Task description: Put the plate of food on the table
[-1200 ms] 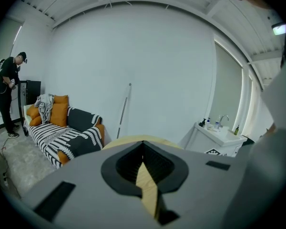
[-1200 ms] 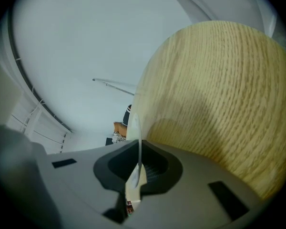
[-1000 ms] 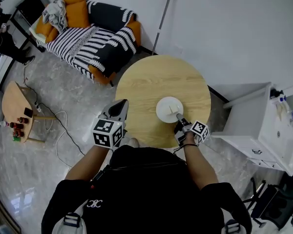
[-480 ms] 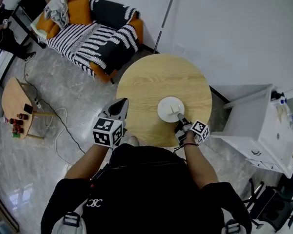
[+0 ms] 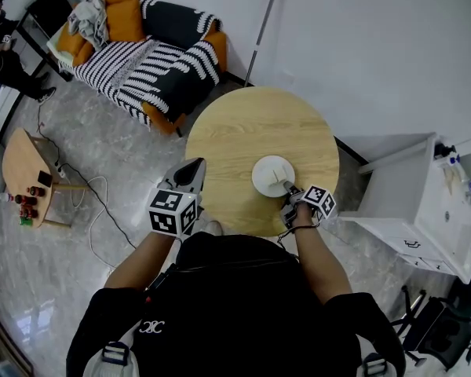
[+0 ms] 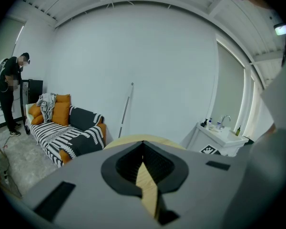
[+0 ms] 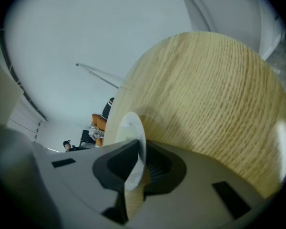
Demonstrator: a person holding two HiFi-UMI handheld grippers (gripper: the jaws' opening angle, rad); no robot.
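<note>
At the left, the left hand-held gripper point(image 5: 193, 169) hangs over the near left edge of the round wooden counter point(image 5: 243, 128). Its own view shows the jaws drawn together with nothing between them, only a sliver of wood grain showing beyond the slit. It takes no part in the job and sits well apart from the plate.

Moving right, the white plate point(image 5: 268, 171) lies flat on the near right part of the counter, inside the edge. What it carries is too pale and small to make out. Being round, it has no long axis to line up with.

Just right of it and nearer the person, the right hand-held gripper point(image 5: 288, 188) has the plate's near rim between its jaws, and those jaws are opening. In the right gripper view the rim lies against one pad, while a thin strip of counter seems to show between the rim and the other pad, so the grip looks released.

The plate therefore lies straight ahead of the right hand-held gripper, away from the person, along the line of its jaws. By my reading, the coming move is a straight pull-back along that line, so the pads clear the rim without dragging it.

Count: one plate, one counter, two hand-held grippers.
</note>
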